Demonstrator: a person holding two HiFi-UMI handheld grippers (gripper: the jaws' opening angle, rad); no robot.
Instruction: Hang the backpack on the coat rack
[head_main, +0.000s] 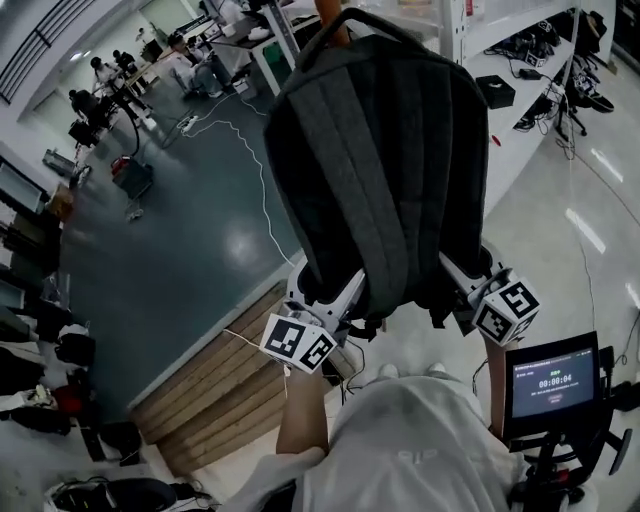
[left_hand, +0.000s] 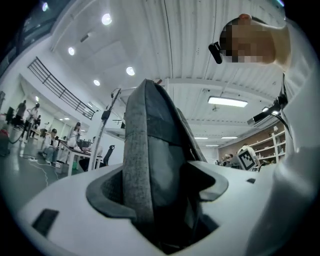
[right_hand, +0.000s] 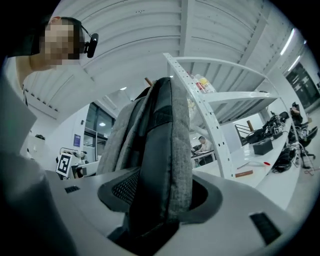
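Observation:
A dark grey backpack (head_main: 380, 150) is held up high, with its back panel and shoulder straps facing me. Its top handle sits at a brown wooden peg of the coat rack (head_main: 327, 22); I cannot tell whether the handle rests on the peg. My left gripper (head_main: 343, 292) is shut on the backpack's lower left edge, and my right gripper (head_main: 462, 276) is shut on its lower right edge. In the left gripper view the backpack (left_hand: 150, 150) fills the left gripper (left_hand: 160, 187). In the right gripper view the backpack (right_hand: 162, 140) is pinched in the right gripper (right_hand: 160, 192), with the peg tip (right_hand: 148, 80) above.
A white shelf unit (head_main: 520, 60) stands at the right behind the backpack. A screen with a timer (head_main: 553, 380) sits on a stand at the lower right. A wooden platform (head_main: 215, 385) lies below left, with a white cable (head_main: 262, 190) across the dark floor. People work at tables (head_main: 175, 60) far off.

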